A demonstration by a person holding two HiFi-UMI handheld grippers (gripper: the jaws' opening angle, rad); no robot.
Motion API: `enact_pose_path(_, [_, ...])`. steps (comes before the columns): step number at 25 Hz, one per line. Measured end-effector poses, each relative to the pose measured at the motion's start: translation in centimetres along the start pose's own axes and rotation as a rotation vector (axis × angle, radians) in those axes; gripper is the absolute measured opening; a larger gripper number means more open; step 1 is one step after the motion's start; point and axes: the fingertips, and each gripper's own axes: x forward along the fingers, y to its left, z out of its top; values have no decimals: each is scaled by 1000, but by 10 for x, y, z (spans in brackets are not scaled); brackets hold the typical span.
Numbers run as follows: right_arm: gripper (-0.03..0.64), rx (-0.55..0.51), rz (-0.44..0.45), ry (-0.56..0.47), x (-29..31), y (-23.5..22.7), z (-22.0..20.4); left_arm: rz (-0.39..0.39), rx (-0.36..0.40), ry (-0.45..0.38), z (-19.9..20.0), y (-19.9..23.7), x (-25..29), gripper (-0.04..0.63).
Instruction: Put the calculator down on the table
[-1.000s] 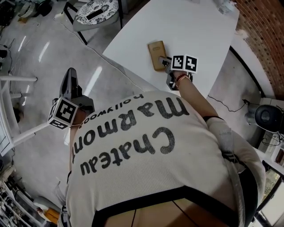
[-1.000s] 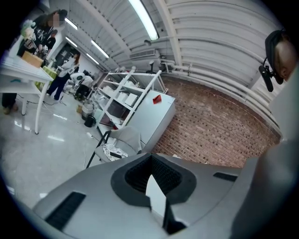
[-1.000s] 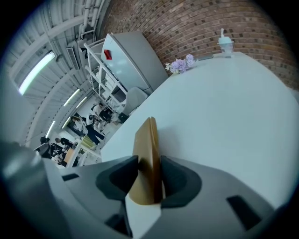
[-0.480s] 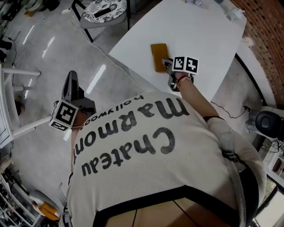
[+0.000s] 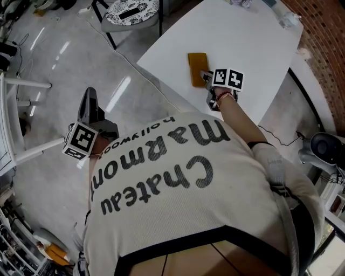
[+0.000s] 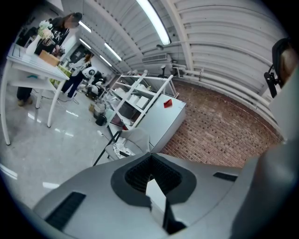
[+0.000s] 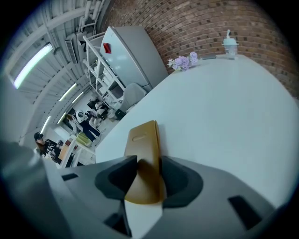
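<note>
A tan calculator (image 5: pixel 198 69) lies flat on the white table (image 5: pixel 248 43) near its left edge. My right gripper (image 5: pixel 207 77) reaches down to the calculator's near end. In the right gripper view the calculator (image 7: pixel 145 149) sits between the jaws, which stand wide and are closing slightly. I see no firm press of the pads on it. My left gripper (image 5: pixel 88 99) hangs off the table over the grey floor, to my left. Its jaws meet at the tips with nothing in them (image 6: pixel 150 156).
A chair with a patterned seat (image 5: pixel 132 11) stands beyond the table's left corner. A brick wall (image 5: pixel 323 32) runs along the right. Small flowers (image 7: pixel 182 61) and a cup (image 7: pixel 229 46) stand at the table's far end. White frame legs (image 5: pixel 21 85) cross the floor at the left.
The head view has shifted a little. The calculator stays flat on the table with the right gripper at its near end. The left gripper hangs in much the same place.
</note>
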Motion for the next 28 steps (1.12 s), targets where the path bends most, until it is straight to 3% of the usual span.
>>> enact_pose_path(9, [176,-13,-92,29,-2,2,-2,105,27,17,5,42,-30,0])
enact_pose_path(14, [176,-57,-136,15,-4,7,-3,23,-28,-31,17,55,-50,0])
enact_pose_path(20, [173,-78,-171,7,-1,12,-6,-1,16,43,0,89,-58,0])
enact_pose_path(22, [169,-106,-202,22,1,14,-4,-15,13,45,-4,88,-55,0])
enact_pose_path(28, [166,-207,-256,60,-3,15,-1,-162,-82,-10,-11,62,-53,0])
